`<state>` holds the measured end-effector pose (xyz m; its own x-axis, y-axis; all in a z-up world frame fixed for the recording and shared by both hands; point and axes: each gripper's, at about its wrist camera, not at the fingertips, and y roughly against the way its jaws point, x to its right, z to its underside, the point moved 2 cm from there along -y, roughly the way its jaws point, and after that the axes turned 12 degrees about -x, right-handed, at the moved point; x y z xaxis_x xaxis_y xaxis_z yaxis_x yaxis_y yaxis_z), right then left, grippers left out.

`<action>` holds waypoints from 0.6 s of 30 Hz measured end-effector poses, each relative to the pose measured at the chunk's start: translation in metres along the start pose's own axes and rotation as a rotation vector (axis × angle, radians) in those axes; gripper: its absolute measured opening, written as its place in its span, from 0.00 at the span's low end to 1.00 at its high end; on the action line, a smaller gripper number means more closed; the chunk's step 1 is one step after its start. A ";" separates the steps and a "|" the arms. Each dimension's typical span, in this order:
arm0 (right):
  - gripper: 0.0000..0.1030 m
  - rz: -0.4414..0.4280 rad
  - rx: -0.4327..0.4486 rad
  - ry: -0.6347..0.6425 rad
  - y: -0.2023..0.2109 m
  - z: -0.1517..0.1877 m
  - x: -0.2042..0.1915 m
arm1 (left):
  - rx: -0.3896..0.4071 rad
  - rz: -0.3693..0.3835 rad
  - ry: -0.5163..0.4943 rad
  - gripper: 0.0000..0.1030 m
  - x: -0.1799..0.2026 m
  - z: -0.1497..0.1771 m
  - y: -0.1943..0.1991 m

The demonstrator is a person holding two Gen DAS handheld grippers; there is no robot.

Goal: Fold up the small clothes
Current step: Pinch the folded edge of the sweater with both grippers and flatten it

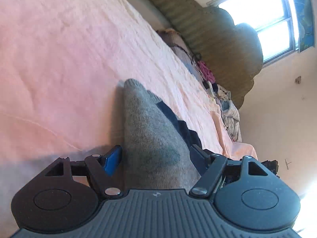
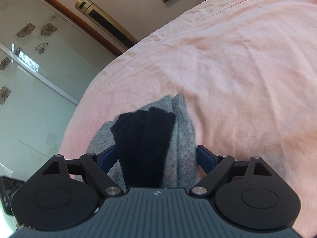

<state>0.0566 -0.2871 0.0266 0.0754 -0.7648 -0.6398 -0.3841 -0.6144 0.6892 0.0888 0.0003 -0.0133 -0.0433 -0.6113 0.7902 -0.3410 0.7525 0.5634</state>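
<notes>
A grey sock (image 1: 142, 123) lies on the pink bedsheet (image 1: 59, 59), its toe pointing away, with a black sock (image 1: 174, 119) along its right side. My left gripper (image 1: 156, 152) is open astride the grey sock, its blue pad (image 1: 113, 158) just beside the fabric. In the right wrist view the black sock (image 2: 144, 138) lies on top of the folded grey sock (image 2: 184, 130) on the sheet (image 2: 237, 59). My right gripper (image 2: 156, 154) stands wide open over both socks, its pads clear of the black one.
A green padded headboard (image 1: 218, 39), a pillow (image 1: 178, 45) and a heap of clothes (image 1: 227, 107) line the bed's far end under a bright window (image 1: 267, 19). A flowered sliding door (image 2: 29, 79) and a gold column appliance (image 2: 105, 19) stand beyond the bed's edge.
</notes>
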 end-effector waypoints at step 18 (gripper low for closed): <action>0.45 -0.076 -0.001 -0.024 -0.033 -0.026 -0.050 | 0.024 -0.379 -0.185 0.38 0.014 -0.051 0.029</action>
<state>0.0898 -0.2339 0.0445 0.0820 -0.7114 -0.6980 -0.3776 -0.6704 0.6388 0.1266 0.0260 0.0266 -0.0778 -0.8791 0.4703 -0.3866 0.4614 0.7985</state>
